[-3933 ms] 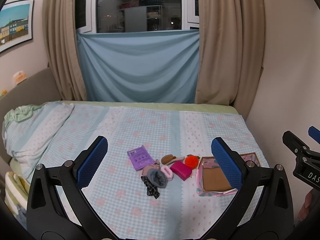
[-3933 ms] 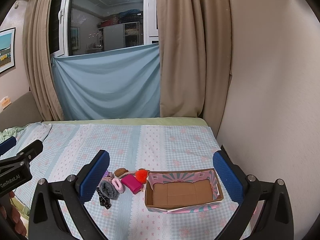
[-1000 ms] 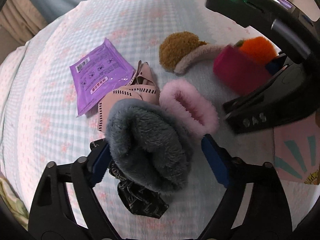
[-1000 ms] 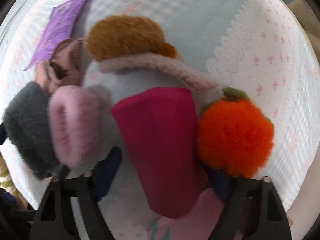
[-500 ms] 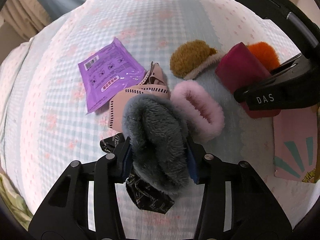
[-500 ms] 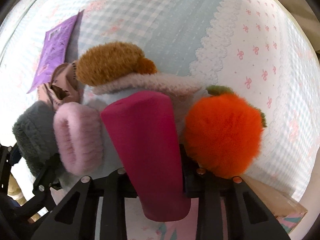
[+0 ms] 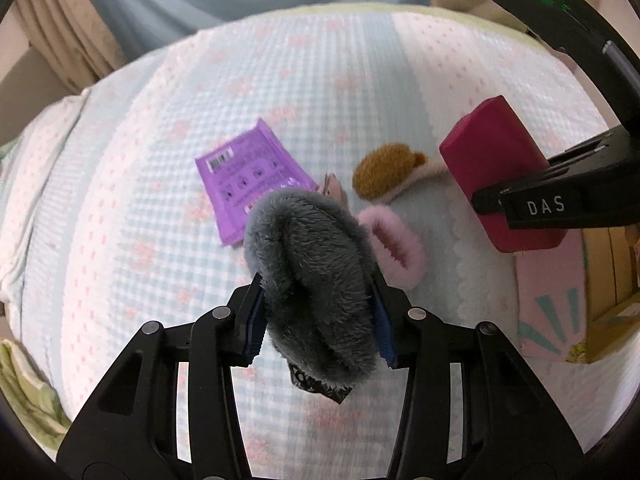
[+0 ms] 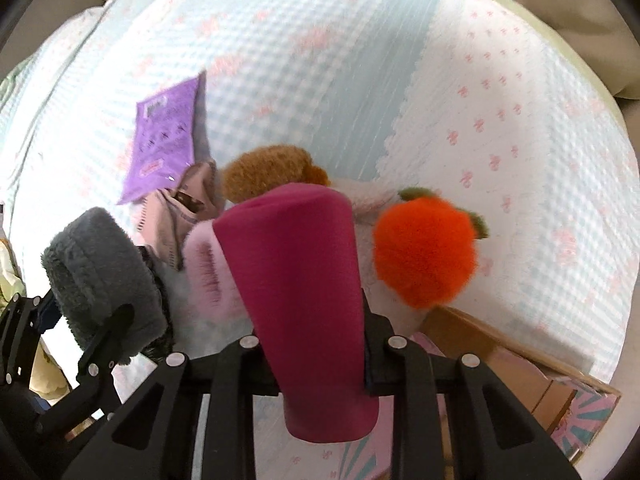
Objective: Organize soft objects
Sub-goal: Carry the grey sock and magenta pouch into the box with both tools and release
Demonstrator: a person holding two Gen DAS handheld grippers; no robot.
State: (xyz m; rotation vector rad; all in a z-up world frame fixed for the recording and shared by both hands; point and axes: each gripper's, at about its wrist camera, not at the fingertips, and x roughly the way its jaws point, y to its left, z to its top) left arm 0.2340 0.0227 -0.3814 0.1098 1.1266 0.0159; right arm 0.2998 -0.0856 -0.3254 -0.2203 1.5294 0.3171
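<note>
My left gripper [image 7: 318,320] is shut on a grey fluffy scrunchie [image 7: 312,272] and holds it above the bed; it also shows in the right wrist view [image 8: 100,272]. My right gripper [image 8: 316,344] is shut on a magenta soft block [image 8: 304,280], also lifted, seen in the left wrist view [image 7: 500,172]. On the bed lie a pink fluffy scrunchie [image 7: 394,240], a brown plush [image 7: 384,172], an orange pompom [image 8: 426,256], a black scrunchie [image 7: 320,386] and a pink patterned cloth [image 8: 172,216].
A purple packet [image 7: 248,178] lies left of the pile on the checked bedspread [image 7: 140,200]. An open cardboard box with pink flaps [image 7: 576,296] sits at the right, also in the right wrist view [image 8: 520,364]. Curtains and a wall stand behind the bed.
Both grippers have closed, the left on the grey scrunchie and the right on the magenta block, and both have lifted their objects off the bed.
</note>
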